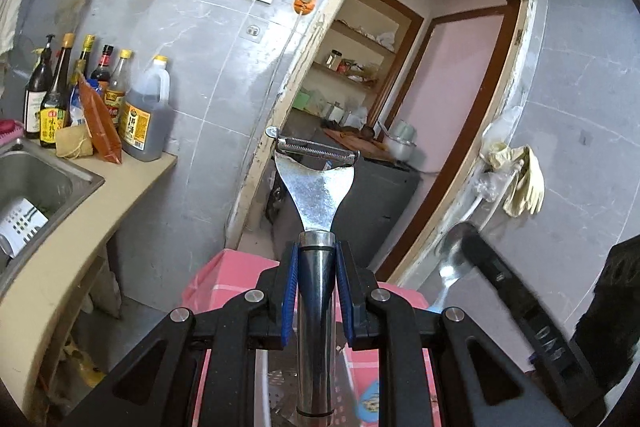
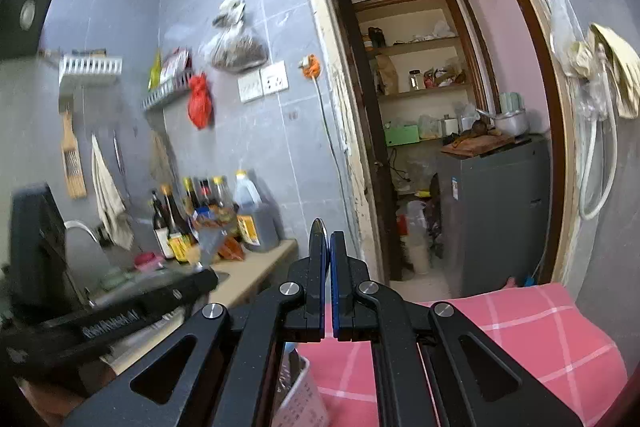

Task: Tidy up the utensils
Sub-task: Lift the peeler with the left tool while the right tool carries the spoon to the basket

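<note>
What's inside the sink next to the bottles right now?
In the left wrist view the sink holds a white perforated container lying against its wall, with some green bits beside it. The rest of the basin is cut off by the picture's edge.

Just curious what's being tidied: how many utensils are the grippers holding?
2: a peeler clamped in the left gripper, blade pointing forward; a spoon pinched in the right gripper. Others may be hidden below, out of view.
</note>
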A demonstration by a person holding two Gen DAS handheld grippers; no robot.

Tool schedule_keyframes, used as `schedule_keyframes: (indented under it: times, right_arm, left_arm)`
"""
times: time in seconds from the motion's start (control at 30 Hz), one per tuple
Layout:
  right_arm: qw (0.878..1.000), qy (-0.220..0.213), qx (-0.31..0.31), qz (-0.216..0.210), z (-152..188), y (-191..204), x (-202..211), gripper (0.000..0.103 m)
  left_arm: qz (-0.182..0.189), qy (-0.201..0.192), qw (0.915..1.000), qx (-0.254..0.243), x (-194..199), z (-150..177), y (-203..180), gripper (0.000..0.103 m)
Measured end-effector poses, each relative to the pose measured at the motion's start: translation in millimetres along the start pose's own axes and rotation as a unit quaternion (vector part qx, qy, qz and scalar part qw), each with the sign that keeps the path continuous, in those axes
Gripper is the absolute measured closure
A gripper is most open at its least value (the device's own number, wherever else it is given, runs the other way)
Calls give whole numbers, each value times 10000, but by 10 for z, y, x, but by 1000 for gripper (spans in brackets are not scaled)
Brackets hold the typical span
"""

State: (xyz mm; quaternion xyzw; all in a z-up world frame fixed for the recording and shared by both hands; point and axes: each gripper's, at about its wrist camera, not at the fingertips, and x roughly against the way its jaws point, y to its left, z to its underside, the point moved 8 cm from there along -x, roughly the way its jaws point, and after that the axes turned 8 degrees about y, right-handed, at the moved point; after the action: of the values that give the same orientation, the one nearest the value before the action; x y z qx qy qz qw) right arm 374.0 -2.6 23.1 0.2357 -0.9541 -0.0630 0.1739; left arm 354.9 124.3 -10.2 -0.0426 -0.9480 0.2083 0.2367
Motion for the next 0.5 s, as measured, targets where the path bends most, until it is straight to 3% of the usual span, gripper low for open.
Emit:
schedule_keyframes:
  times: [0.3, 0.5]
  right_arm:
    - [9991, 148, 404, -9, 206, 145, -93, 100]
    - [9983, 340, 392, -262, 302, 184, -101, 100]
  left_arm:
    - [173, -155, 9997, 122, -61, 182, 152, 85]
    - [83, -246, 9996, -128, -28, 293, 137, 85]
